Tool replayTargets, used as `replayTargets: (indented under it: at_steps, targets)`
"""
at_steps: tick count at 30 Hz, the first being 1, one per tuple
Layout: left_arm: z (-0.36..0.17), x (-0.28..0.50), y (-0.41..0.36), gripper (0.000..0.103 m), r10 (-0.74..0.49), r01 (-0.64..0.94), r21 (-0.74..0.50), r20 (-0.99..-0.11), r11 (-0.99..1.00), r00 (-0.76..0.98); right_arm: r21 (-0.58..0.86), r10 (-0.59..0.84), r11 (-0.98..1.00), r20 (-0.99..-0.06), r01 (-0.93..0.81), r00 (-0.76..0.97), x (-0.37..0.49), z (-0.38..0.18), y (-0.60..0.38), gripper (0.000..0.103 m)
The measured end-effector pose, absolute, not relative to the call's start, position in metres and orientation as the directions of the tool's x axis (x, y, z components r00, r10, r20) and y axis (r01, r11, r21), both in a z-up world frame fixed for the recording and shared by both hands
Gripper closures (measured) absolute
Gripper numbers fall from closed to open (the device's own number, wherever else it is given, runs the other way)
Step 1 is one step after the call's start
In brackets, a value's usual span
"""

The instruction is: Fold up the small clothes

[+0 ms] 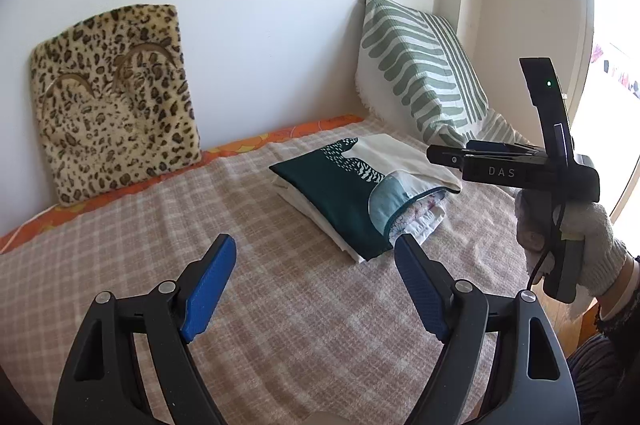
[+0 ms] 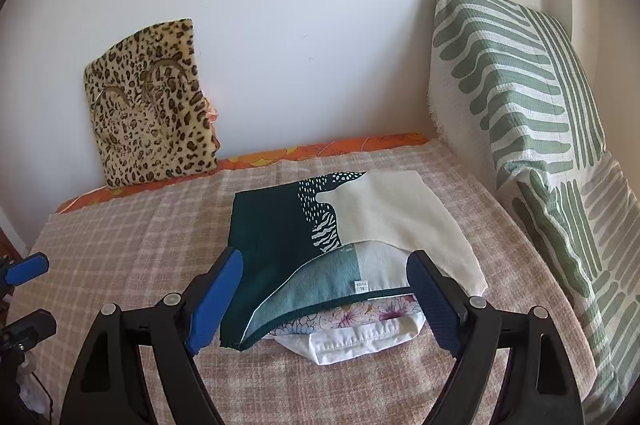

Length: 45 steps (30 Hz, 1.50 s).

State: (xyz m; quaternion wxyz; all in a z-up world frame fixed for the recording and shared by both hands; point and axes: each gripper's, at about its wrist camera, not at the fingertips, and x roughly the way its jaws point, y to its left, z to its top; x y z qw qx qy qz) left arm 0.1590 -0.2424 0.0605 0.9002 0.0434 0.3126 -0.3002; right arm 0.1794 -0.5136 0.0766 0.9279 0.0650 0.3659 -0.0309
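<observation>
A folded dark green and cream garment [image 2: 320, 237] lies on top of a small pile, with a floral piece [image 2: 360, 317] and a white piece [image 2: 352, 341] showing beneath it. The same pile [image 1: 352, 193] sits right of centre in the left wrist view. My right gripper [image 2: 324, 293] hovers above the pile's near edge, jaws wide open, nothing between its blue pads. My left gripper [image 1: 316, 277] stands open over the checked blanket [image 1: 160, 225], to the left of the pile and empty. The right gripper's body [image 1: 532, 169], held by a gloved hand [image 1: 576, 237], appears at the right of the left wrist view.
A leopard-print cushion [image 1: 116, 105] leans on the white wall at the back left. A green-striped pillow [image 2: 520, 97] stands at the right edge of the bed. An orange sheet [image 2: 320, 149] shows along the wall. The left gripper's blue pad [image 2: 28, 267] shows at the far left.
</observation>
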Motion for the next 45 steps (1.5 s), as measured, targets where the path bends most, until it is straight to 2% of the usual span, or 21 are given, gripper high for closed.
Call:
replayTargets:
  at_steps: [3, 7, 10, 12, 13, 23, 36, 45]
  targets:
    - [0.064, 0.145, -0.228, 0.02, -0.508, 0.561, -0.101, -0.575, 0.821, 0.641, 0.108, -0.011, 0.988, -0.674, 0.113, 0.738, 0.164, 0.082, -0.503, 0.015]
    - [0.066, 0.132, -0.211, 0.019, -0.488, 0.544, -0.085, -0.572, 0.835, 0.659, 0.076, -0.059, 0.987, -0.655, 0.144, 0.753, 0.145, 0.087, -0.486, 0.005]
    - [0.065, 0.125, -0.201, 0.015, -0.473, 0.529, -0.083, -0.581, 0.844, 0.662, 0.05, -0.093, 0.986, -0.628, 0.159, 0.772, 0.132, 0.09, -0.474, 0.002]
    - [0.065, 0.12, -0.195, 0.002, -0.458, 0.517, -0.069, -0.575, 0.853, 0.678, 0.052, -0.099, 0.985, -0.614, 0.166, 0.783, 0.125, 0.092, -0.468, 0.0]
    - [0.065, 0.117, -0.192, 0.0, -0.451, 0.511, -0.06, -0.565, 0.857, 0.69, 0.059, -0.097, 0.984, -0.608, 0.167, 0.788, 0.122, 0.093, -0.467, 0.0]
    - [0.05, 0.112, -0.184, 0.0, -0.41, 0.452, -0.079, -0.58, 0.889, 0.704, 0.044, -0.144, 0.977, -0.577, 0.207, 0.804, 0.107, 0.086, -0.457, 0.0]
    - [0.015, 0.121, -0.181, 0.0, -0.334, 0.421, -0.028, -0.657, 0.907, 0.676, 0.021, -0.15, 0.98, -0.576, 0.199, 0.804, 0.108, 0.073, -0.454, 0.0]
    - [0.016, 0.116, -0.182, 0.0, -0.331, 0.429, -0.011, -0.654, 0.903, 0.68, 0.025, -0.173, 0.973, -0.574, 0.229, 0.8, 0.109, 0.07, -0.459, 0.0]
